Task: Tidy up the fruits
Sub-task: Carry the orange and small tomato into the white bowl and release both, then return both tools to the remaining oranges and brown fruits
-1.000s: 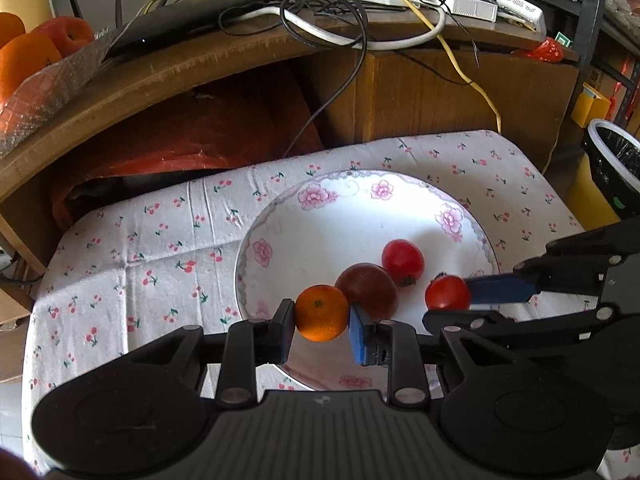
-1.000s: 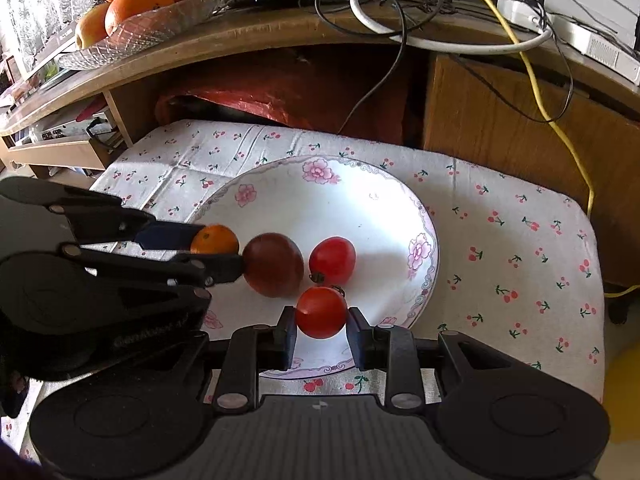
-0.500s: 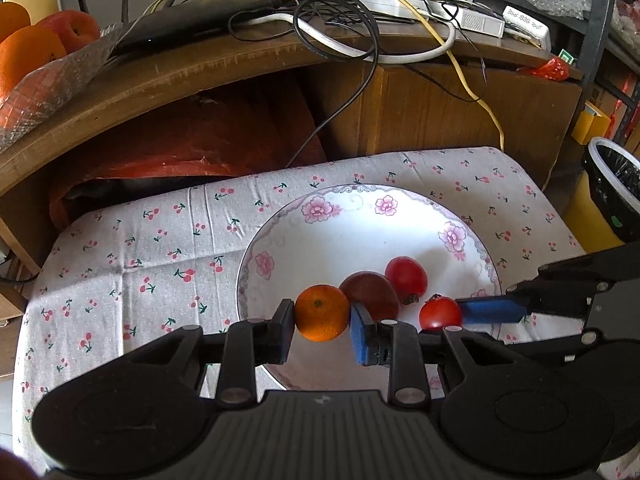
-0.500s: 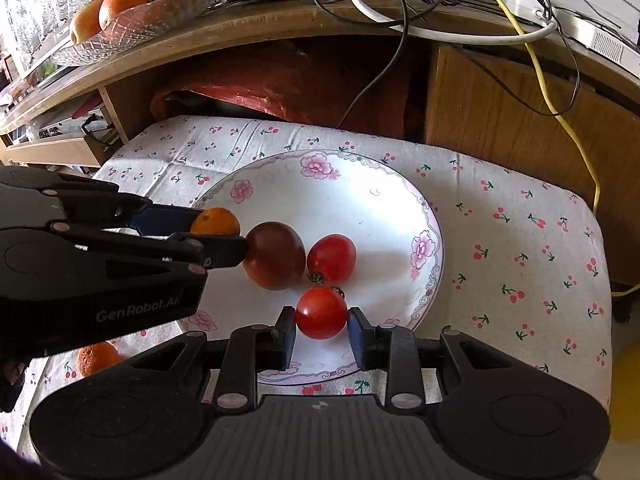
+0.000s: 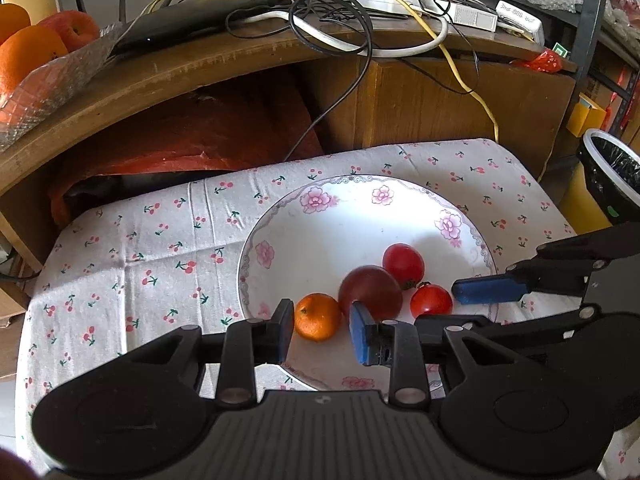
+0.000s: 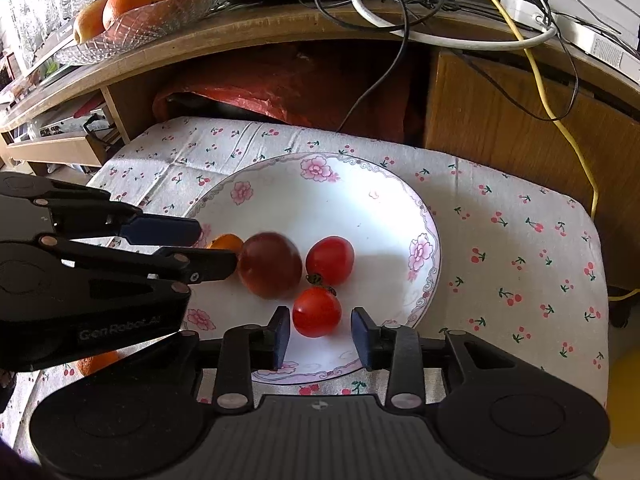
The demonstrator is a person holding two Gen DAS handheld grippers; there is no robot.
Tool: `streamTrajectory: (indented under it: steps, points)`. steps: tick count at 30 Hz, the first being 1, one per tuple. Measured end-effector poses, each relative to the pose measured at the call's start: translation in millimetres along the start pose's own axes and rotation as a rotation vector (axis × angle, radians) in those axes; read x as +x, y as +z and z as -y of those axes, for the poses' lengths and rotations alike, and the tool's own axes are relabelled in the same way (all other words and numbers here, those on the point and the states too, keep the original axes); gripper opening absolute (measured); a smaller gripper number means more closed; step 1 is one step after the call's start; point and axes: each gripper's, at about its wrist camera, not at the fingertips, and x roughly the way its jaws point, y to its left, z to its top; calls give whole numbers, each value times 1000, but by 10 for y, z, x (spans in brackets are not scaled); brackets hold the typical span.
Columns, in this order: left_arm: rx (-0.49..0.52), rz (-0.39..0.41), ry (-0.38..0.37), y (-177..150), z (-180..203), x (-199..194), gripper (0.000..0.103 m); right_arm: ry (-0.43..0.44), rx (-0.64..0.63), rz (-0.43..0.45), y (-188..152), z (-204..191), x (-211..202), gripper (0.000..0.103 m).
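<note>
The left gripper (image 5: 320, 330) has its fingers spread, a small orange (image 5: 317, 317) loose between them on the floral plate (image 5: 320, 216). The right gripper (image 6: 320, 334) is likewise parted around a red tomato (image 6: 316, 311), apparently untouched. Beyond sit a dark plum (image 6: 269, 265) and another tomato (image 6: 330, 260), mid-plate.

A wooden desk (image 5: 224, 68) strewn with cables (image 5: 340, 20) stands at 12 o'clock behind the cherry-print table (image 5: 132, 248); a bin (image 5: 612, 172) sits at 3 o'clock.
</note>
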Motion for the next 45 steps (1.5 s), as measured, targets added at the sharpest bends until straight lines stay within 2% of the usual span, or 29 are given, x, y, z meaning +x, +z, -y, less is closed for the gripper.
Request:
streamTrajectory:
  steps: [8,20,29,45]
  points:
    - [-8,6,6,-25,-74,-81,39,-4,0,19,3,2,-58,36]
    - [3,6,15,-140,-196,-251,39,-2,-3,65,21,-41,-222,37]
    - [41,-30,17,-380,-253,-410,39,40,-85,24,-106,-335,-287,37]
    - [62,-75,-33,-762,-482,-701,40,199,-208,-101,-446,-849,-300,37]
